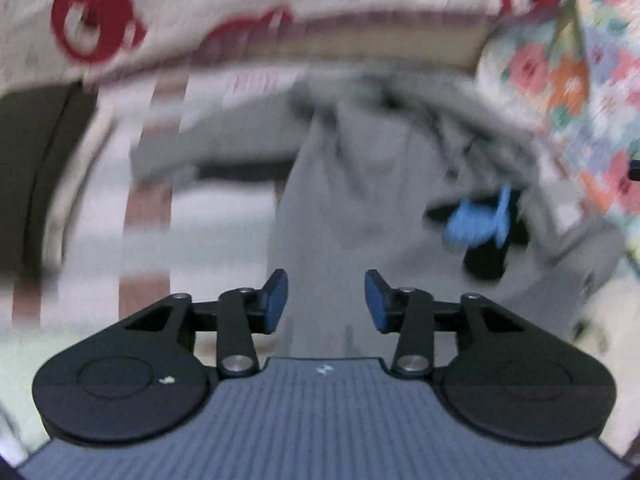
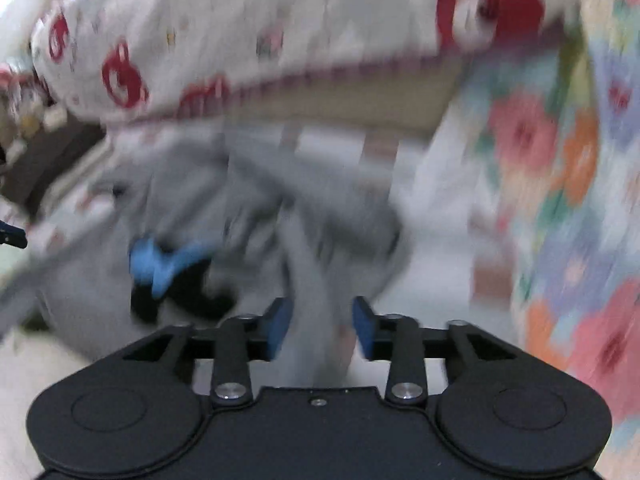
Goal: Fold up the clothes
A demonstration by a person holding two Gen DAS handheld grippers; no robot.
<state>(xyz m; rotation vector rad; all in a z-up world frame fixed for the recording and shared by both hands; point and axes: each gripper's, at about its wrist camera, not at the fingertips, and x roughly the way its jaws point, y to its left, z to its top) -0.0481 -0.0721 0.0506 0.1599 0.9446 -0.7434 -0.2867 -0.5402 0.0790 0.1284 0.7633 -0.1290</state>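
Grey fabric fills the middle of both wrist views: a grey garment (image 1: 352,184) lies crumpled on a pale striped sheet (image 1: 208,204), heavily motion-blurred. In the left wrist view its long axis runs from just ahead of the fingers up and away toward the bunched upper end, where folds and what looks like a drawcord gather; exact outline not resolvable.

Surroundings: white cloth with red round motifs (image 1: 96,24) hangs across the top of the view, with a tan edge (image 1: 384,46) below it. A multicoloured floral cloth (image 1: 568,80) occupies the right side. A dark upright panel (image 1: 28,176) stands at far left.

Left gripper (image 1: 326,300): blue-padded fingers spread apart, nothing between the pads; grey fabric lies beyond the gap. The right gripper (image 1: 480,224) appears here as a blue and black blur over the garment's right part.

Right gripper (image 2: 322,326) in its own view: fingers spread, a strip of grey fabric seen in the gap, pads not pressing it. The left gripper shows as a blue blur at left. Contact with the cloth cannot be determined for either.
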